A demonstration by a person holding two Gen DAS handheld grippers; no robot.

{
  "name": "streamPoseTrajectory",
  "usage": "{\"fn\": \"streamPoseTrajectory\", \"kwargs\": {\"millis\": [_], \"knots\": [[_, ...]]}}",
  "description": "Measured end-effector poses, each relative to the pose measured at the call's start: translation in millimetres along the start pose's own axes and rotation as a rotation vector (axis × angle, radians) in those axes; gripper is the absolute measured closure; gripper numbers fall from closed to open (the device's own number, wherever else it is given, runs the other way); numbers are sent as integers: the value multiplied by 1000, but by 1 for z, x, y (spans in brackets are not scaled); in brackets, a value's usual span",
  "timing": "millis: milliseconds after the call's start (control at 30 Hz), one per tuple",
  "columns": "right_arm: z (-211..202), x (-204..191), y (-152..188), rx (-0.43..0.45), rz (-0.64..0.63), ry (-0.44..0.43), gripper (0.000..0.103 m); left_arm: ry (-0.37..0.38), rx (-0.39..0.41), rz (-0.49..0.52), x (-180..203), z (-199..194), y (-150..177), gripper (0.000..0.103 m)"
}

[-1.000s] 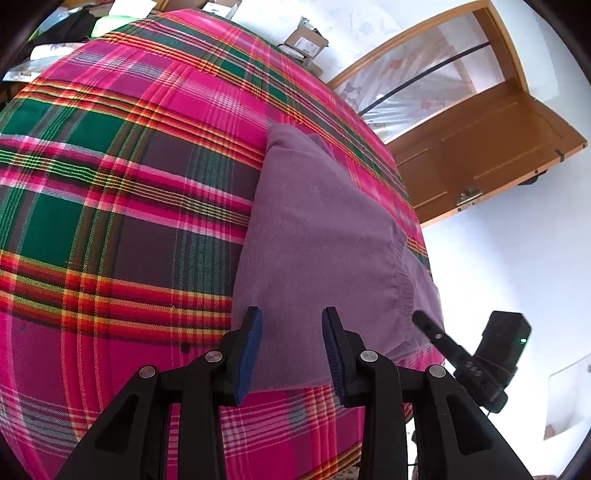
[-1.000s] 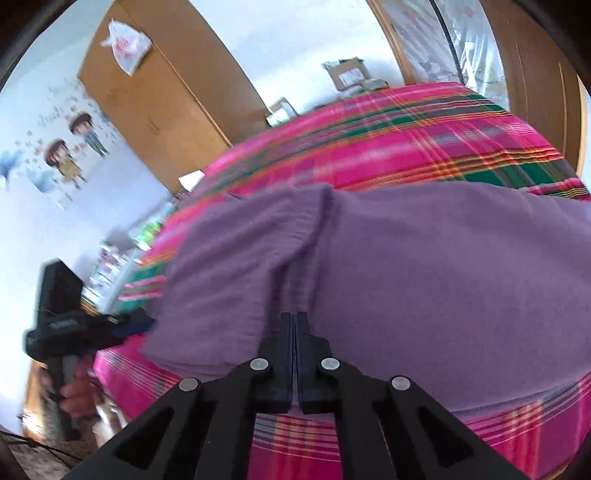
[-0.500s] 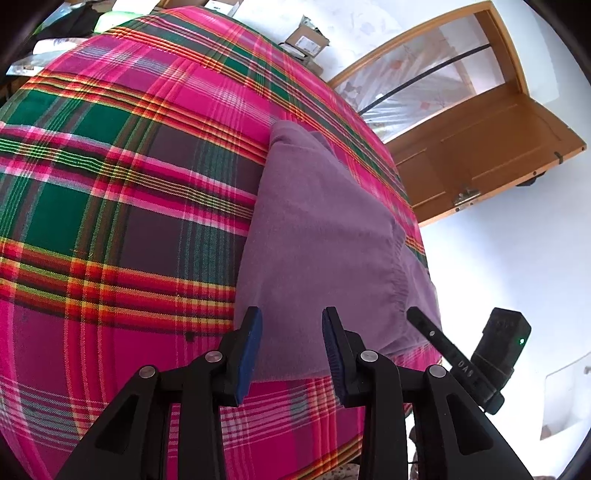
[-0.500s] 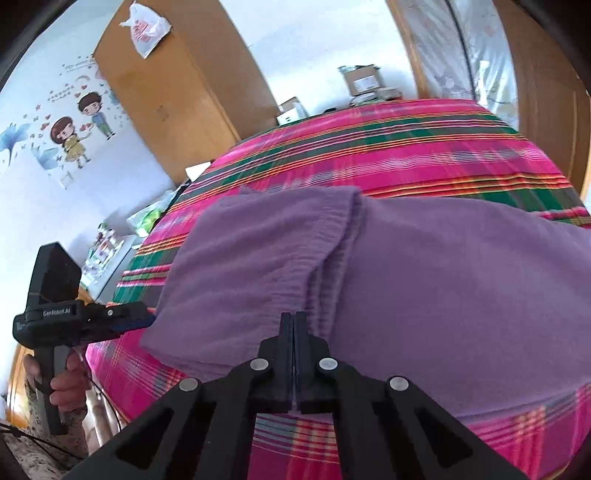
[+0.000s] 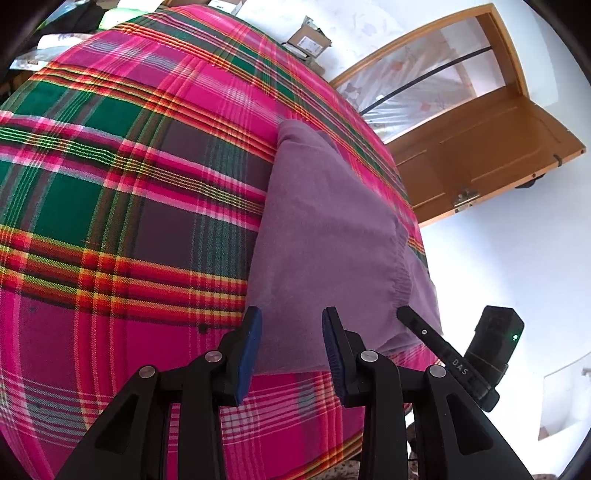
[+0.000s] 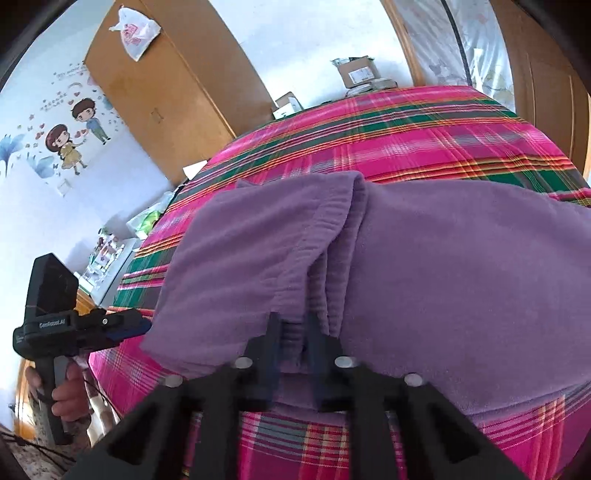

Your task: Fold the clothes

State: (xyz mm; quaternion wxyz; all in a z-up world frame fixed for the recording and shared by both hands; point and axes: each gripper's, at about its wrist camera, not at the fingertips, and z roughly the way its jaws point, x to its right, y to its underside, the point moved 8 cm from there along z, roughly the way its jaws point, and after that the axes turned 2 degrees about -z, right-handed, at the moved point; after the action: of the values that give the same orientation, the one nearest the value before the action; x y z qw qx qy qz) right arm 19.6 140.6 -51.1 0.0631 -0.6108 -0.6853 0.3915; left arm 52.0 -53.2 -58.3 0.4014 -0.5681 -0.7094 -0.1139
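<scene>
A bed spread with a bright pink, green and orange plaid woven cover (image 5: 122,206) fills the left wrist view, running away ahead of the fingers to small cardboard boxes (image 5: 308,38) against a white wall. Right of the fingers stands an open brown wooden door (image 5: 480,147) with a glazed frame behind it.

Lying flat on the cover is the folded purple fleece garment (image 5: 325,236), its long axis running straight away from the left gripper (image 5: 291,332); the near edge sits between and just ahead of the blue-padded fingers (image 5: 251,343). Those fingers stand apart with nothing pinched, hovering over that edge. A gathered elastic band curves across the garment's right side, and just right of the fingers the right gripper (image 5: 406,315) shows as a black tip at the garment's corner.

Over to the right wrist view: far left of the fingers, a hand (image 6: 68,391) grips the black handle of the left gripper (image 6: 136,326). Behind it, a white wall with cartoon stickers (image 6: 74,136) and a tall brown wooden wardrobe (image 6: 177,96) with a white plastic bag (image 6: 138,31) on top. The purple garment (image 6: 424,280) spreads wide across, long axis left to right here, the elastic band folded over directly ahead of the fingers. The right gripper (image 6: 293,332) has just been opening its jaws; a narrow gap now, blurred, with the fleece edge sitting between the fingers. Whether the pads press it I cannot tell.
</scene>
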Motion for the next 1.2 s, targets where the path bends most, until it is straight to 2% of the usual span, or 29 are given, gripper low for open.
{"fn": "streamPoseTrajectory", "kwargs": {"millis": [167,233,300,567,667,767,800,867,967,1033,1133,1200], "knots": [[-7,1,-1,14,19,-15,97,-13,-1,6,0,-1,2,67],[-13,5,-2,22,23,-9,98,-23,-9,-2,-3,0,5,60],[-11,7,0,12,23,4,98,-20,-13,-5,-5,0,7,60],[-11,5,3,11,-31,107,93,10,-28,3,-7,0,6,60],[-23,-4,1,76,-94,175,89,48,-39,-11,-12,-2,4,60],[-26,-25,-2,117,-145,122,86,83,-47,-50,-17,-2,-2,60],[-26,-33,-2,128,-162,105,80,83,-47,-54,-18,-2,-3,60],[-19,-47,0,115,-201,83,73,79,-50,-49,-17,0,-7,59],[-7,-71,3,105,-261,48,72,107,-83,-39,-13,7,-10,60],[2,-88,7,93,-311,27,61,138,-114,-53,-12,11,-12,60],[17,-114,16,70,-401,-2,58,197,-165,-86,-13,11,-15,60],[22,-132,22,86,-487,-2,55,230,-178,-102,-13,9,-17,60]]}}
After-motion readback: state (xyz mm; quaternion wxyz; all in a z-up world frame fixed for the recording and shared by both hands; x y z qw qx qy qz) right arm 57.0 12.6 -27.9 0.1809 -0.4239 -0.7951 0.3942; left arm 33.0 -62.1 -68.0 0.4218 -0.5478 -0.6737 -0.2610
